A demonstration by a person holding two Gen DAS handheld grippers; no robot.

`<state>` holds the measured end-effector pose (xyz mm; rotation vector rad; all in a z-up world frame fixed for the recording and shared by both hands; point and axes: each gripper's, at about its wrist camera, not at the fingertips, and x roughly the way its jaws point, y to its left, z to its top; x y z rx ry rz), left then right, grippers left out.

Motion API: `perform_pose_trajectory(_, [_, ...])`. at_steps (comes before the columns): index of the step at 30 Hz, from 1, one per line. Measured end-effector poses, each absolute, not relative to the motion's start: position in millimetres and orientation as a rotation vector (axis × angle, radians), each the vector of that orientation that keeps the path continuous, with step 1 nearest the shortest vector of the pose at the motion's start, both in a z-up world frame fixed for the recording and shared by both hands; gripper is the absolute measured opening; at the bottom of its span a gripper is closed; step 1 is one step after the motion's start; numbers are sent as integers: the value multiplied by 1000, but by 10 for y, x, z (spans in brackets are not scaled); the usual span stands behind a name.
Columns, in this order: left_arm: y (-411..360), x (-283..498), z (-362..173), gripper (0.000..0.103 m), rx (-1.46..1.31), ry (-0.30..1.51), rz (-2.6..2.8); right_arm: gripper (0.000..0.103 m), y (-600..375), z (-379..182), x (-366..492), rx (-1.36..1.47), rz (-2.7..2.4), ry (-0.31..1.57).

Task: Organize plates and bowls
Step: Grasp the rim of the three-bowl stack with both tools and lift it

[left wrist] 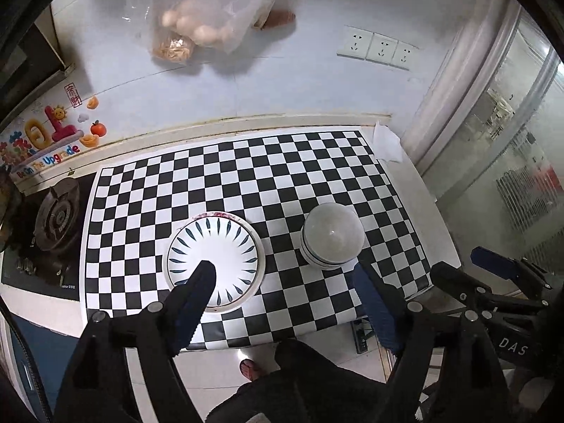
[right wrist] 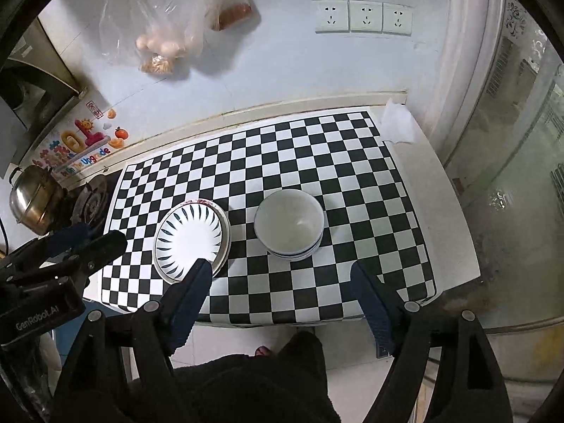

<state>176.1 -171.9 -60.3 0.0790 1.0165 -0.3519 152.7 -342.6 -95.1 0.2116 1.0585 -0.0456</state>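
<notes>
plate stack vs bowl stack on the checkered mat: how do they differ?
The plate stack is shallow and wide; the bowl stack is deep and stands taller. The top plate has dark leaf-like strokes radiating round its rim; the top bowl is plain white inside, with blue bands on the outer walls lower in the stack. The plate stack sits left, nearer the stove; the bowl stack sits to its right. Both are white, nested, upright on the checkered mat, apart from each other.
</notes>
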Motion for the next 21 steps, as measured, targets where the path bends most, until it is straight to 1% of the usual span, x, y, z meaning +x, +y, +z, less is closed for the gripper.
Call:
perform_pose_trajectory(5, [-1829,1867,-696,79,77,1045,-358,83,-3517,-990,1547,232,-57,1063])
perform_pose_trajectory(10, [-1974,2257,-1048,79,9,1151,-375,84,-3750,-1228,1724,299,-65,1070])
perform_pose_trajectory(13, [-2068,2537,-1343,79,-29,1243,-381,84,-3909,-1500,1904,328,-64,1086])
perform_pose_trajectory(21, [-2422,3254,-2278,79,-100,1507,-429,84,-4361,-2545,2476,528,-40,1226])
